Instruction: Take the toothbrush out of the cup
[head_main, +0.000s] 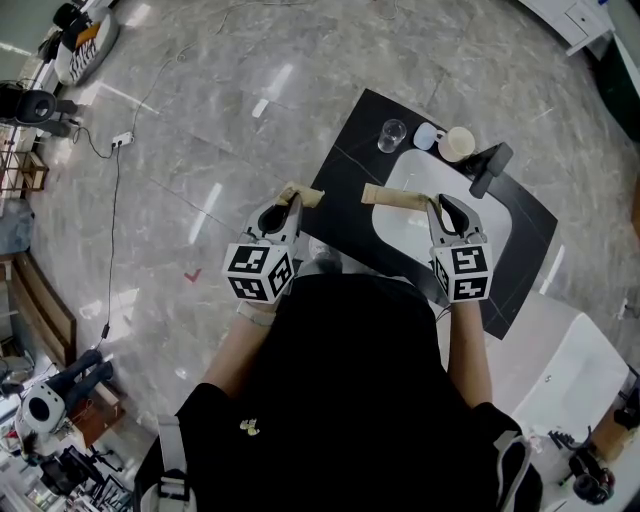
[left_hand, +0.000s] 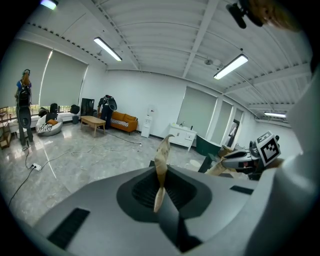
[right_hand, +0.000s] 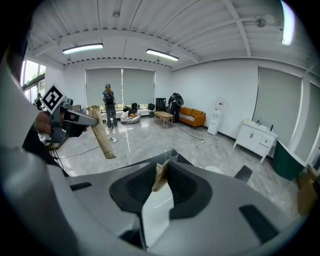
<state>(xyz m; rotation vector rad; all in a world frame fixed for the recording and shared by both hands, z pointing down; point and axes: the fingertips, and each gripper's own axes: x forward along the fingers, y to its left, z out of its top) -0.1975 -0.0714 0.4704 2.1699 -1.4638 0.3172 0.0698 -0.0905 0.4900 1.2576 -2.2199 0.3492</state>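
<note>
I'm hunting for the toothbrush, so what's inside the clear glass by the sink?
The clear glass on the black counter looks empty: nothing sticks out of it. Its very bottom is too small to make out from the head view.

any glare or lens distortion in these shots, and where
Head view: pale glare streaks lie across the glossy floor, and the picture bends toward its edges. Left gripper view: heavy fisheye with black corners, ceiling lamps blown out white. Right gripper view: the same fisheye curving of straight lines, one strip lamp glaring. No motion blur shows in any view.
</note>
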